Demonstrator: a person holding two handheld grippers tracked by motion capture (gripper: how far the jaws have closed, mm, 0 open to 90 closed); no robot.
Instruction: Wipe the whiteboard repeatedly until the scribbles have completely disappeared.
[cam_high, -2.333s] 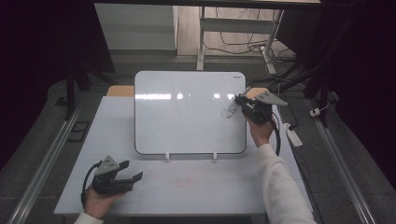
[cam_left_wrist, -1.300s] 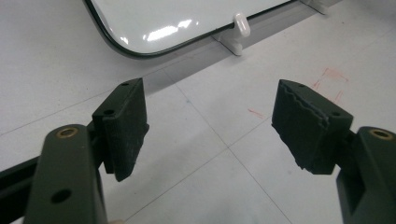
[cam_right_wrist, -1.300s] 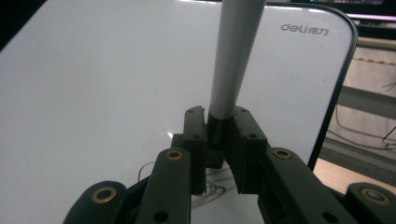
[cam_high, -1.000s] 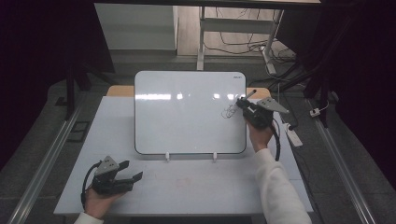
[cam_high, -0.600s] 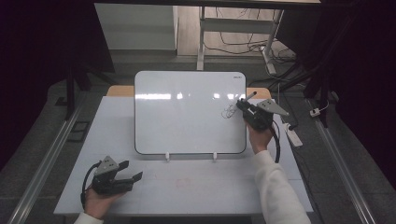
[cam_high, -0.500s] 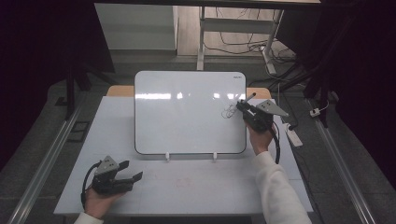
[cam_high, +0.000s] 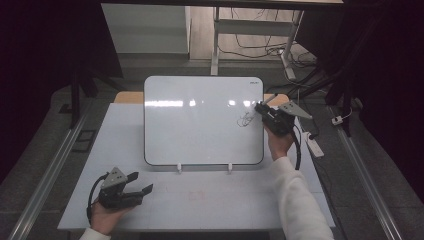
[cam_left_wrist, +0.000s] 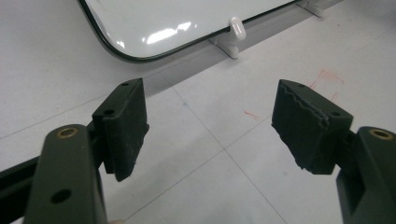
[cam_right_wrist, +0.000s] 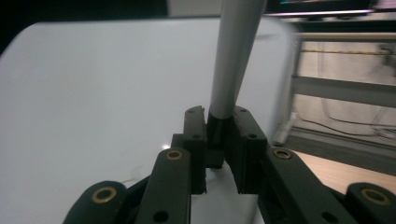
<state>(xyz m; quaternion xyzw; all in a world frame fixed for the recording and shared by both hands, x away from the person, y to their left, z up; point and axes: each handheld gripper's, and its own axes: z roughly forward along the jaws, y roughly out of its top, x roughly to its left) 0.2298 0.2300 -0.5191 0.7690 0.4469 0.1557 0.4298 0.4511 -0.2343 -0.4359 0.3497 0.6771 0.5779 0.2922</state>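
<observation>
We take the whiteboard (cam_high: 202, 120) as our landmark; it stands tilted on two small white feet (cam_left_wrist: 232, 36) in the middle of the white table (cam_high: 225, 197). At its right edge, near the upper corner, we see the right gripper (cam_high: 263, 110) with its jaws closed tight on a marker (cam_right_wrist: 232, 60). The marker's white barrel rises out between the jaws. Just left of this gripper, on the board, there is a small dark scribble (cam_high: 244, 119). In front of the whiteboard's lower left corner, well apart from it, the left gripper (cam_high: 141, 183) rests on the table in a hand (cam_high: 107, 216); its jaws stand wide apart and hold nothing.
</observation>
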